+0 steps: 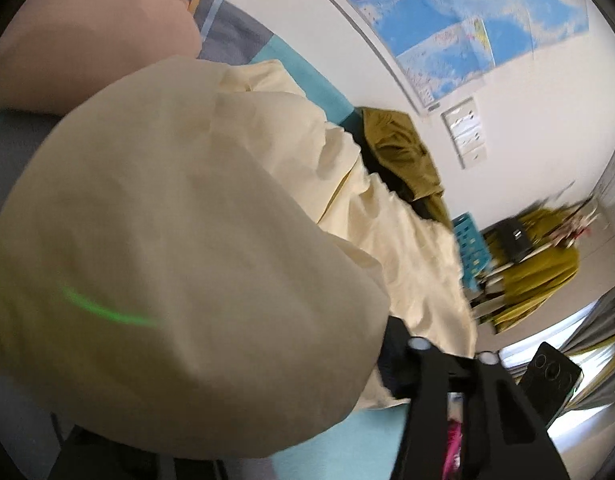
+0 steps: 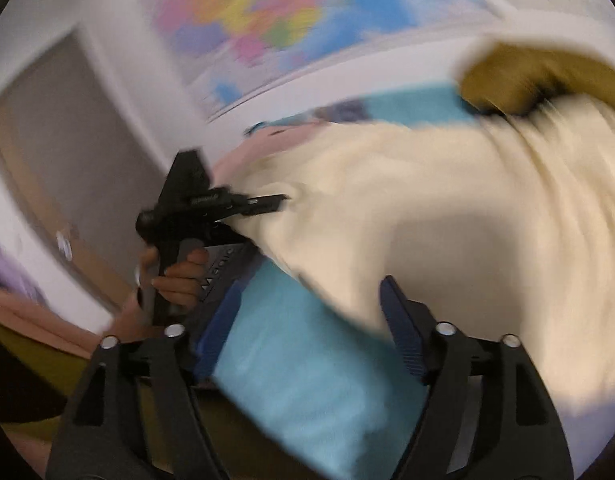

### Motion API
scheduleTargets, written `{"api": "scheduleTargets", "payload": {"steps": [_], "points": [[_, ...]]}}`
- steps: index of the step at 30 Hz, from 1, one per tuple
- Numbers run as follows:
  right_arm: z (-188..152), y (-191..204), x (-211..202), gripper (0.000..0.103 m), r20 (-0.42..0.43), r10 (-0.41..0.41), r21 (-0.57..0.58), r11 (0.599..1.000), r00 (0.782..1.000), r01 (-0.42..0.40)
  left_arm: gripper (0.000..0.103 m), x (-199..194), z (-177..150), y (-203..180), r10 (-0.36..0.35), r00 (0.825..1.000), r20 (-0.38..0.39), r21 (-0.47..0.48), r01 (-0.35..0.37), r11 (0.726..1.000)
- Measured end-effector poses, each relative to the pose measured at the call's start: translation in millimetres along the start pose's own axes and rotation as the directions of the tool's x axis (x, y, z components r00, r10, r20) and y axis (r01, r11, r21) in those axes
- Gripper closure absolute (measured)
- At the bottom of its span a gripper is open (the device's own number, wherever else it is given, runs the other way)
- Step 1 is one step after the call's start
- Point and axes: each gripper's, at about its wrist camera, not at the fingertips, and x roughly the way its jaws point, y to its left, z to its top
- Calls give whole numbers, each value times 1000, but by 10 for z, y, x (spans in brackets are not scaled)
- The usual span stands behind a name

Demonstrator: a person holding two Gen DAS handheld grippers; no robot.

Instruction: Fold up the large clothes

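A large cream-yellow garment (image 1: 195,216) lies over a teal bed cover (image 1: 331,444) and fills most of the left wrist view. It drapes over my left gripper, whose fingertips are hidden under it. In the right wrist view the left gripper (image 2: 281,200) is pinched shut on an edge of the cream garment (image 2: 447,208), held in a hand. My right gripper (image 2: 307,316) is open and empty above the teal cover (image 2: 307,368), with the garment's edge against its right finger (image 2: 403,332).
An olive-green garment (image 1: 403,156) lies on the bed beyond the cream one, also in the right wrist view (image 2: 539,76). A wall map (image 1: 467,20) hangs above the bed. A teal crate (image 1: 469,248) and a cluttered desk stand farther off. A pink pillow (image 1: 87,40) lies at the head.
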Motion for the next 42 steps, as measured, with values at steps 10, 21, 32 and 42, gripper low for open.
{"api": "scheduleTargets", "payload": {"steps": [10, 21, 32, 42], "points": [[-357, -956, -536, 22, 93, -211, 527, 840, 973, 132, 65, -1, -28, -109, 99, 995, -11, 138, -97, 986], [-49, -1146, -254, 21, 240, -384, 633, 758, 892, 156, 56, -12, -32, -50, 68, 998, -16, 93, -67, 993], [152, -1251, -105, 64, 239, -356, 532, 827, 903, 185, 30, -208, 38, 59, -26, 995, 97, -18, 27, 999], [228, -1370, 60, 44, 215, -281, 511, 849, 935, 138, 32, 36, 163, -81, 160, 987, 25, 49, -162, 986]]}}
